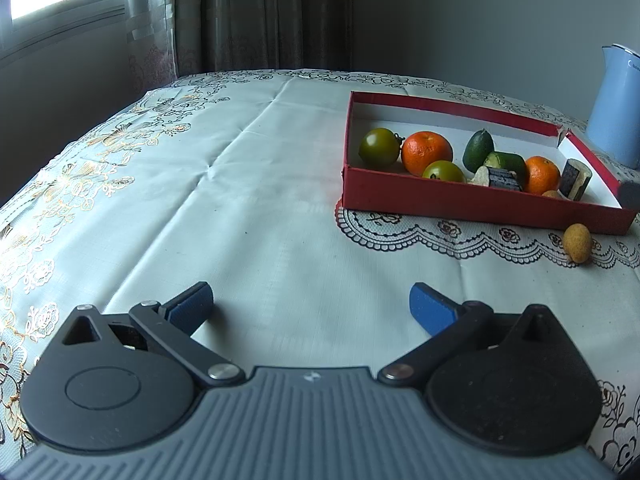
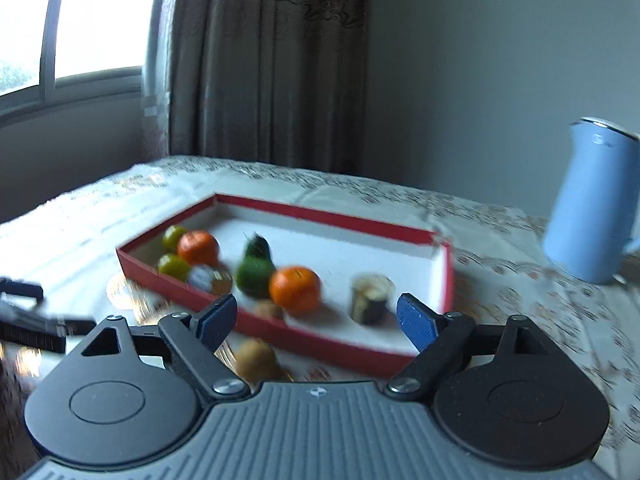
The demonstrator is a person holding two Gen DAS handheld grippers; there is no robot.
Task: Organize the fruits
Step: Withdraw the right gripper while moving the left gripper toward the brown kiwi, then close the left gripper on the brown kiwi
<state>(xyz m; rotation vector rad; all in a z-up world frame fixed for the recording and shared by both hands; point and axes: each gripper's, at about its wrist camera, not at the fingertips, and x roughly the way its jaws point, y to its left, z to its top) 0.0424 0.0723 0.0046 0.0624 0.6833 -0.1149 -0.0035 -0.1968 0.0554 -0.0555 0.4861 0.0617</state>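
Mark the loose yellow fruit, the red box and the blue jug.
yellow fruit [image 1: 577, 244], left wrist view, middle of its skin.
red box [image 1: 440, 196], left wrist view, near outer wall.
blue jug [image 2: 588, 208], right wrist view, body.

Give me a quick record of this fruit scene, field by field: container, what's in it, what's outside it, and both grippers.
container: red box on the tablecloth
inside: two oranges, green fruits, cut pieces
outside: one small yellow-brown fruit on the cloth, just in front of the box
nearby: blue jug
left gripper: open, holds nothing
right gripper: open, holds nothing
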